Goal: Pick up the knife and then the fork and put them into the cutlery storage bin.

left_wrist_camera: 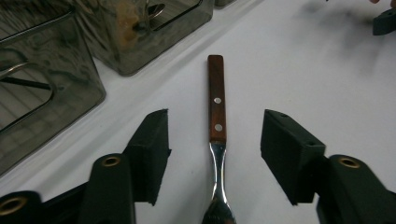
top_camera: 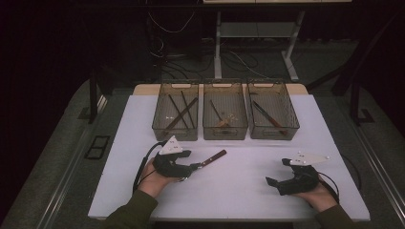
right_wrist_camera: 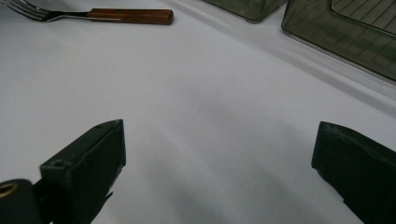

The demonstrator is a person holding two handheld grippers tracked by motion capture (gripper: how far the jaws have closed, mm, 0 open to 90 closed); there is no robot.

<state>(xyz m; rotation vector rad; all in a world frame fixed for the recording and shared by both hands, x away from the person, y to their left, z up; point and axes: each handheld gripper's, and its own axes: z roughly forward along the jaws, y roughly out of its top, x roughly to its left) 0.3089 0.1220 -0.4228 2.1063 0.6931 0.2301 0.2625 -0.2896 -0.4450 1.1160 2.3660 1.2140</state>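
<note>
My left gripper's (left_wrist_camera: 215,156) fingers straddle the fork (left_wrist_camera: 216,116) spread apart, right gripper's (right_wrist_camera: 219,172) likewise and empty; closing off-centre could skid it across the counter (top_camera: 239,186).

A white bench (top_camera: 267,186) spans the middle of the high view, its far edge toward the top of the frame. Three smoky see-through bins stand in a row along that far edge: a left bin (top_camera: 175,131), a middle bin (top_camera: 225,131) and a right bin (top_camera: 273,131). Below them, left of centre, a wooden-handled fork (top_camera: 213,158) lies flat on the white top.
</note>
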